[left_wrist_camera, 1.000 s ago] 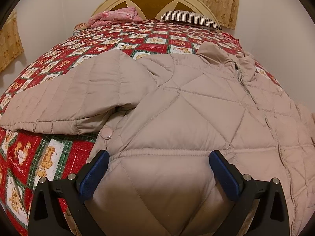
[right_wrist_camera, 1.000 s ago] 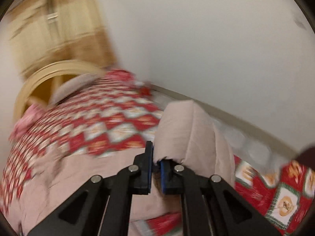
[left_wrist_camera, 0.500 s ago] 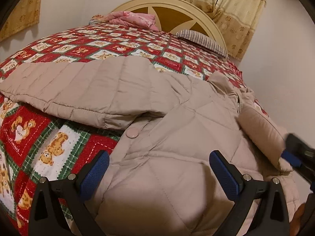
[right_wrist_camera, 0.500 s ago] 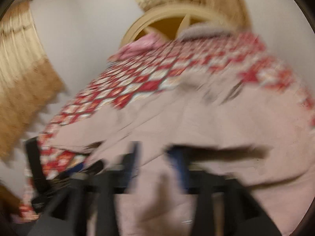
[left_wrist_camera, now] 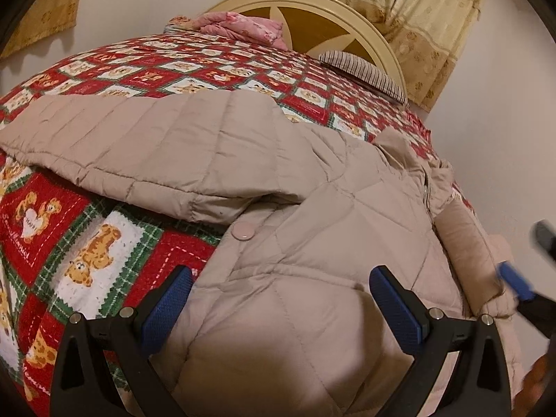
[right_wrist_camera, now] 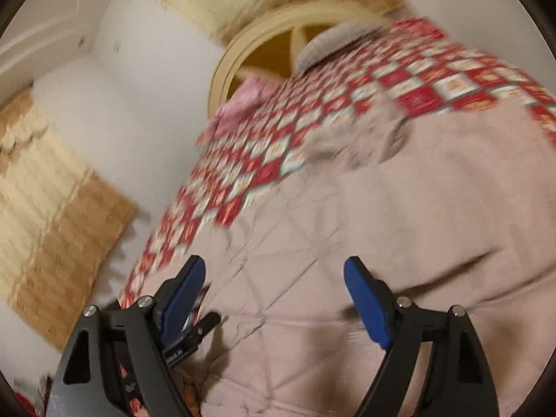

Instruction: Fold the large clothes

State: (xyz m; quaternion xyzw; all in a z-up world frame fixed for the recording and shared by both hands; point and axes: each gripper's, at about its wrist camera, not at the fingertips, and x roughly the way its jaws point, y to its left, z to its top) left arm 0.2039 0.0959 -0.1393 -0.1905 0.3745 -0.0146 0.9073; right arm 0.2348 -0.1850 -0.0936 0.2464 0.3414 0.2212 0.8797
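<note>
A beige quilted jacket [left_wrist_camera: 312, 229] lies front up on the bed, its left sleeve [left_wrist_camera: 139, 146] stretched out to the left. Its right sleeve [left_wrist_camera: 465, 246] lies folded in over the body at the right. My left gripper [left_wrist_camera: 278, 299] is open and empty, low over the jacket's hem. My right gripper [right_wrist_camera: 274, 292] is open and empty above the jacket [right_wrist_camera: 382, 226]; this view is blurred. One blue pad of the right gripper [left_wrist_camera: 514, 281] shows at the right edge of the left wrist view, just right of the folded sleeve.
The bed has a red, white and green bear-pattern quilt [left_wrist_camera: 87, 236]. A cream headboard [left_wrist_camera: 347, 24], a striped pillow [left_wrist_camera: 361, 69] and a pink bundle [left_wrist_camera: 239, 24] are at the far end. A white wall [left_wrist_camera: 504, 139] runs close along the bed's right side.
My right gripper let go of the right sleeve, which now lies over the jacket body, and opened wide while swinging left. My left gripper stayed open and tilted left, near the hem.
</note>
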